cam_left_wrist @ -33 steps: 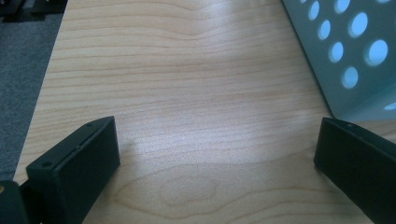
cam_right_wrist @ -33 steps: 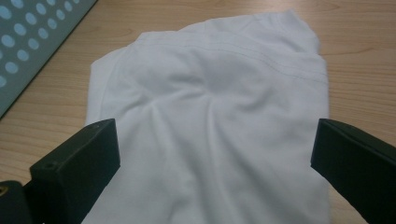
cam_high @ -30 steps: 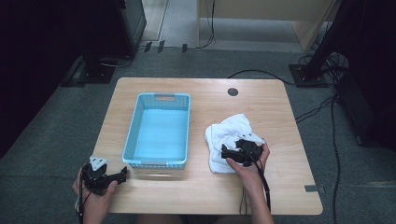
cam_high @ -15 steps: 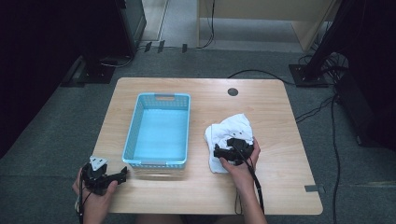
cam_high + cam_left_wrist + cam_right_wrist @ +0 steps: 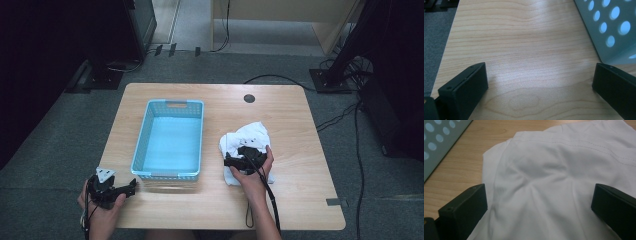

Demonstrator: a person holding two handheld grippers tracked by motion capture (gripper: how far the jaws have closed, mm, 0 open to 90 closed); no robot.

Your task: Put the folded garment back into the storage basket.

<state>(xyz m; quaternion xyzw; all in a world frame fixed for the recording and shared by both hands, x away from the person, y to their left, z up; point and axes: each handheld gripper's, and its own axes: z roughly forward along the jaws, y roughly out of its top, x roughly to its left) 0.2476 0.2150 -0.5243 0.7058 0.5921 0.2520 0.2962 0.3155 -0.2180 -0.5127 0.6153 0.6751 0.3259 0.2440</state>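
A pale wooden worktop (image 5: pixel 300 125) stands on grey carpet, with dark equipment and loose cables around its far side. On it sit a light blue basket (image 5: pixel 170 137) with holes in its walls, which looks empty, and a crumpled white cloth (image 5: pixel 250 137), near each other but not touching.

The right tool (image 5: pixel 231 161) hovers low over the near part of the cloth, its jaws spread wide. In the right gripper view the cloth (image 5: pixel 559 185) lies directly ahead of and beneath this tool, bunched into soft folds with a stitched hem running across the far side, and a corner of the basket (image 5: pixel 439 142) shows ahead and to its left. Nothing is pinched between the jaws yet.

The left tool (image 5: pixel 131 184) sits at the near left corner of the worktop, also wide open and holding nothing. Bare wood lies under it, with the basket's near corner (image 5: pixel 609 30) just ahead and to its right.

Judging from this, the work appears to be at its start: the cloth lies flat on the worktop, ungripped and outside the basket. The reach toward it seems nearly complete; closing on the fabric, lifting it, and carrying it over to the basket all seem to be left to do.
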